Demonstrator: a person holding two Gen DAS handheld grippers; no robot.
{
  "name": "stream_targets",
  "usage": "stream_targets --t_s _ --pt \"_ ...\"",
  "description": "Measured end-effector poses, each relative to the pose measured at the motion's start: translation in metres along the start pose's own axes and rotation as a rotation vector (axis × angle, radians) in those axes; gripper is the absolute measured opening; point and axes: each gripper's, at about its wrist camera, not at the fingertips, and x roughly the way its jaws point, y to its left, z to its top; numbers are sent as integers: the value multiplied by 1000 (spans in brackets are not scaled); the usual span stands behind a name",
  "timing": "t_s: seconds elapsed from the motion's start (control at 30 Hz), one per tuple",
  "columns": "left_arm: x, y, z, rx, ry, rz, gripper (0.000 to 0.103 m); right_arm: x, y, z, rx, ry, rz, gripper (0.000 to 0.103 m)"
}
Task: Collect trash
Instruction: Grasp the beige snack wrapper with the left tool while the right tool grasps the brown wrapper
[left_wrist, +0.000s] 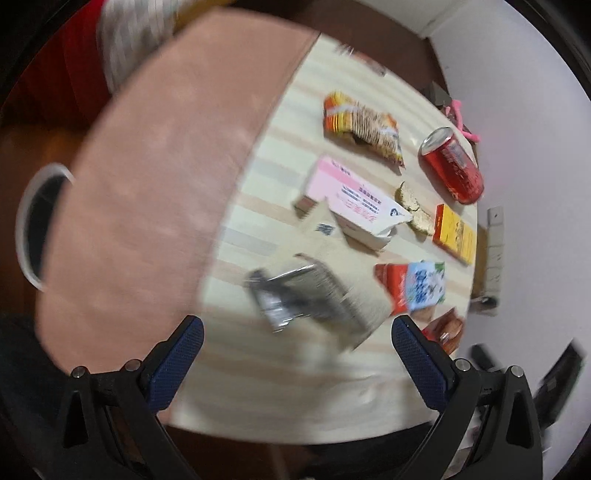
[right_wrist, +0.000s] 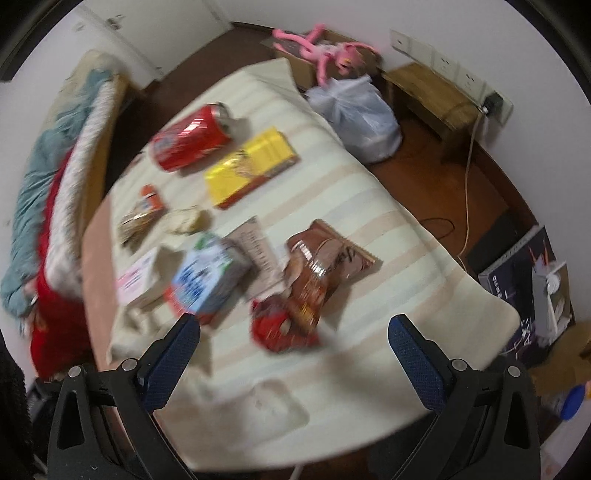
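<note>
Trash lies on a striped cream cloth (right_wrist: 369, 229) over a low table. A red can (left_wrist: 452, 170) (right_wrist: 194, 138) lies on its side at the far end. Near it are a yellow box (left_wrist: 454, 234) (right_wrist: 251, 166), a noodle packet (left_wrist: 362, 127), a pink-white carton (left_wrist: 354, 199), a blue-white carton (left_wrist: 421, 286) (right_wrist: 205, 280), a silver wrapper (left_wrist: 291, 295) and a brown snack bag (right_wrist: 317, 269) over a red wrapper (right_wrist: 277, 328). My left gripper (left_wrist: 297, 341) is open above the silver wrapper. My right gripper (right_wrist: 293, 339) is open just before the red wrapper.
A pink-brown cushion (left_wrist: 155, 199) borders the cloth on the left. A white bin rim (left_wrist: 33, 221) shows beyond it. A white plastic bag (right_wrist: 354, 114), a pink plush toy (right_wrist: 325, 48), a wooden bench (right_wrist: 432, 96) and a cable (right_wrist: 467, 166) are on the floor at right.
</note>
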Motion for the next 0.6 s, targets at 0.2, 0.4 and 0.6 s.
stream_targets --t_s 0.2,0.4,0.6 --pt "46 -12 20 -87 28 -23 94 50 -8 16 66 55 -42 92" --pt "48 -21 21 6 -35 64 53 66 -6 25 26 38 -64 62" --pt "29 -31 11 198 -131 159 45 56 -9 27 -14 11 -60 40"
